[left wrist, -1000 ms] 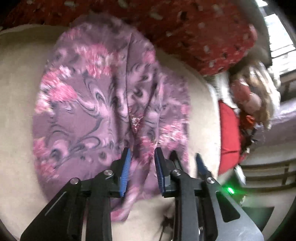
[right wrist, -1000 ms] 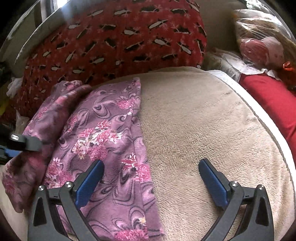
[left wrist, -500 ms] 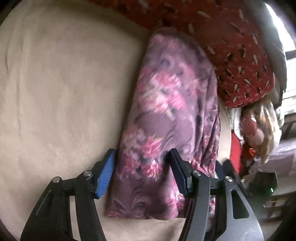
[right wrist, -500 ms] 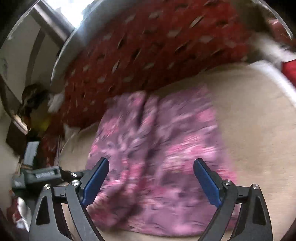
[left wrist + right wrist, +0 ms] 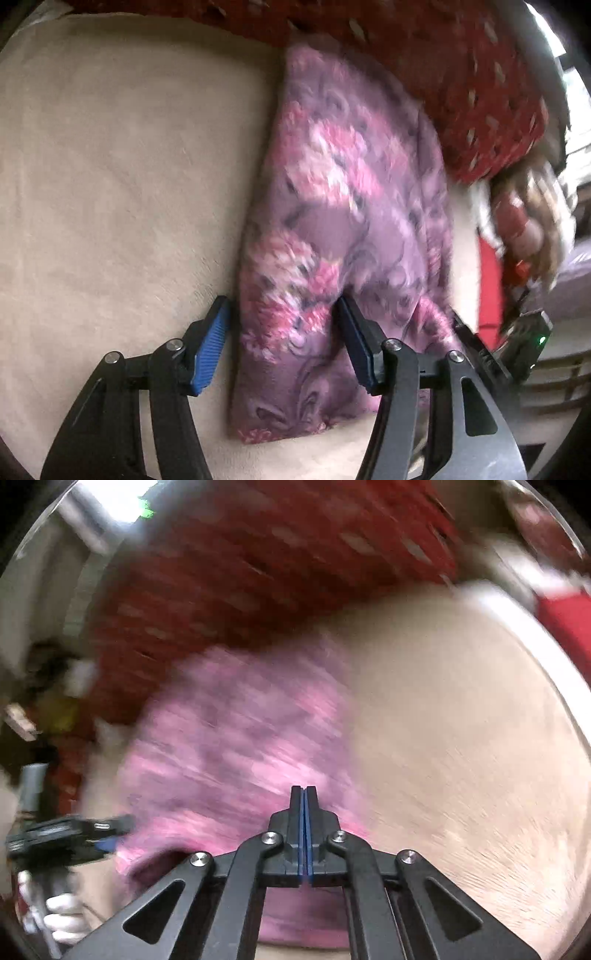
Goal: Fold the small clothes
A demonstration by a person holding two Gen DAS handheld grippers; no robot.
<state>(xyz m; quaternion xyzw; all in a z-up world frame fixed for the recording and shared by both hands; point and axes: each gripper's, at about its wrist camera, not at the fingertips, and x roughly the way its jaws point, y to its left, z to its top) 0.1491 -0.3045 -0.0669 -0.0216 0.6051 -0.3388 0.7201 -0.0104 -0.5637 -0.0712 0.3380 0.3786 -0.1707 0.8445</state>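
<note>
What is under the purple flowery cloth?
The purple flowery cloth lies on a beige fuzzy blanket. Its far end meets the red patterned cushion. Anything between its folded layers is hidden.

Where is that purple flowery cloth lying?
In the left wrist view, the purple flowery cloth lies folded on the beige cushion, its far end against the red patterned pillow.

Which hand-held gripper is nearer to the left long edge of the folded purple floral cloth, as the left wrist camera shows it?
Left. The left hand-held gripper straddles that edge of the purple floral cloth; the right hand-held gripper, shut, is over the cloth's opposite side.
</note>
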